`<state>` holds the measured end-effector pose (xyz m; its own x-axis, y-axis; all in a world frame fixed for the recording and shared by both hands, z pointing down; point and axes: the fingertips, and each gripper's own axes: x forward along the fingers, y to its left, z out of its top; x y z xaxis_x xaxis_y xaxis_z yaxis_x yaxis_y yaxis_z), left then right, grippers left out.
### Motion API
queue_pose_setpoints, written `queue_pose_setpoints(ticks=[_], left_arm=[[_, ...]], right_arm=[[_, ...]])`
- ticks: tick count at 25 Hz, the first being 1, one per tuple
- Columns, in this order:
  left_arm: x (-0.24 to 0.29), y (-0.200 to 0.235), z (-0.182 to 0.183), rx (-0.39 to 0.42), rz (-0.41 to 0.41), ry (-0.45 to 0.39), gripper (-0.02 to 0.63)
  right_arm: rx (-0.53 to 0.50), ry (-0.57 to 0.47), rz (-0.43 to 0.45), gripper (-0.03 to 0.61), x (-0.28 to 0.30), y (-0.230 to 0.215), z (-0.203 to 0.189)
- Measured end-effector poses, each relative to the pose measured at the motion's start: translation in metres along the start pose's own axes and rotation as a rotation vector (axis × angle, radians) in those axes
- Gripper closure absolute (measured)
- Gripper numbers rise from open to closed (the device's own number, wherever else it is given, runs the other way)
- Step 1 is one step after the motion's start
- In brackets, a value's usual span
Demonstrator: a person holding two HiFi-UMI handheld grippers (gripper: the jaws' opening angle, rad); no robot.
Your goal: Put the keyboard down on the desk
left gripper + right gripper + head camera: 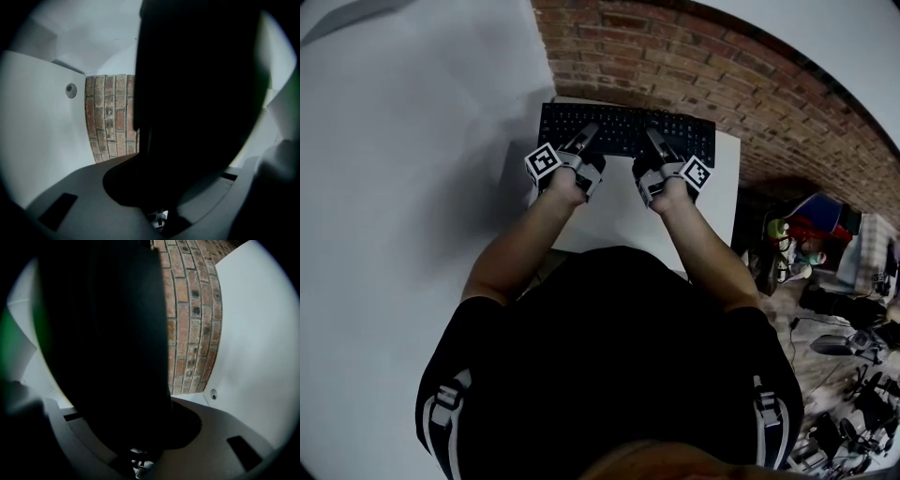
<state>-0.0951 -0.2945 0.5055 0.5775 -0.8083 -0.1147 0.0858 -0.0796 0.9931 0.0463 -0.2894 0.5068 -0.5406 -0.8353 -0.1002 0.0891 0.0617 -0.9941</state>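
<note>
My left tool (pixel 584 139) and right tool (pixel 659 142) both pinch the keyboard (pixel 623 124) at top middle, so I should lower it flat and slowly onto the white bench (pixel 614 217).

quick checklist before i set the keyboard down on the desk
1. Left tongs clamped on keyboard: ok; it fills the jaw gap in the left gripper view.
2. Right tongs clamped on keyboard: ok, same in the right gripper view.
3. Keyboard over desk: ok, at its far end.
4. Keyboard lined up with desk's far edge: ok, roughly parallel.
5. Desk under keyboard free of things: cannot tell, hidden; the near part shows nothing.
6. Gap to brick wall: cannot tell.
</note>
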Motion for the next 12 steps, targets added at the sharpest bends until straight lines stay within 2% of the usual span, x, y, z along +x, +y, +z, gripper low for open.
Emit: queue_pose_setpoints(ticks=[12], left_arm=[[0.015, 0.030, 0.005, -0.040, 0.029, -0.018, 0.531]], right_arm=[[0.024, 0.011, -0.041, 0.440, 0.009, -0.028, 0.016]])
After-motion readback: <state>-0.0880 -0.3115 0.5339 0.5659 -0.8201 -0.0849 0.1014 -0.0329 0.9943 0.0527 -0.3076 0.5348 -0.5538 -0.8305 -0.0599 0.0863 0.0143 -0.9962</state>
